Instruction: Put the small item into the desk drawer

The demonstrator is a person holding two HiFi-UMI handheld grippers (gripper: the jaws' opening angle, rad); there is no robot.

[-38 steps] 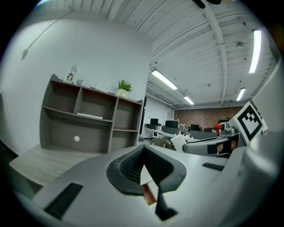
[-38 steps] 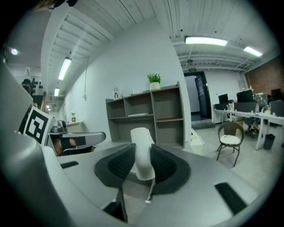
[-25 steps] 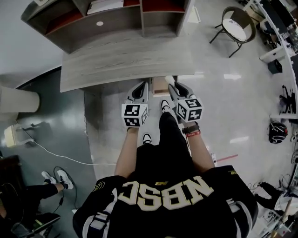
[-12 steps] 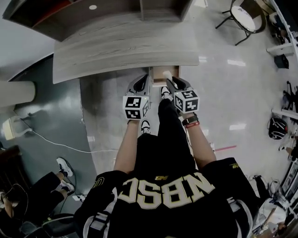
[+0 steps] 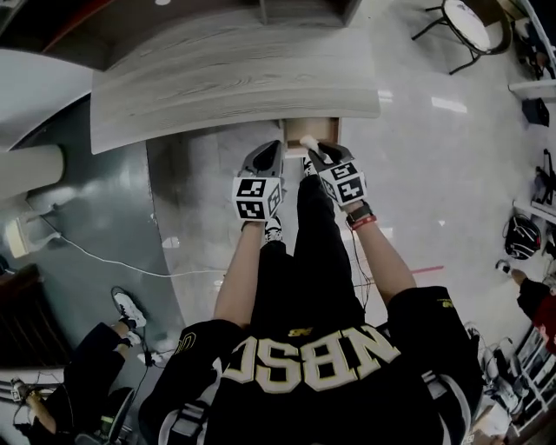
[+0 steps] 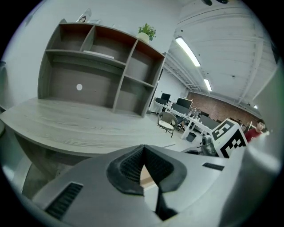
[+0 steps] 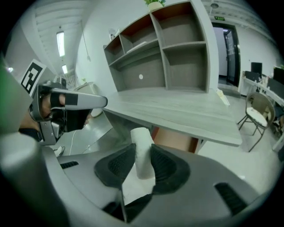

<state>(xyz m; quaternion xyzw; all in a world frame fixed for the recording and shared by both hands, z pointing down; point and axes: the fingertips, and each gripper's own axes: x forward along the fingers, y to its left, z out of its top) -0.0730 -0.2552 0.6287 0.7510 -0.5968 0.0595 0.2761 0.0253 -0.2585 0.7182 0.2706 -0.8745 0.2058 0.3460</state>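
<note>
In the right gripper view a small white roll [image 7: 140, 142] stands upright between the pads, with my right gripper [image 7: 141, 153] shut on it. In the head view that roll [image 5: 309, 142] sits at the tip of the right gripper [image 5: 314, 149], over the open wooden drawer [image 5: 304, 130] under the grey desk's [image 5: 226, 78] front edge. The drawer's brown inside [image 7: 175, 138] shows just beyond the roll. My left gripper [image 5: 271, 149] hangs just left of the drawer. Its tips [image 6: 143, 150] meet with nothing between them.
A grey shelf unit [image 6: 102, 66] stands at the back of the desk. A chair [image 5: 465, 26] is off to the right. A white cable [image 5: 87, 261] runs over the floor at left, near a seated person's legs [image 5: 95, 374]. My own feet [image 5: 272, 230] are below the drawer.
Both grippers have moved forward to the desk's front edge. The right one has carried the white roll up over the open drawer. The head view has shifted closer to the desk.
</note>
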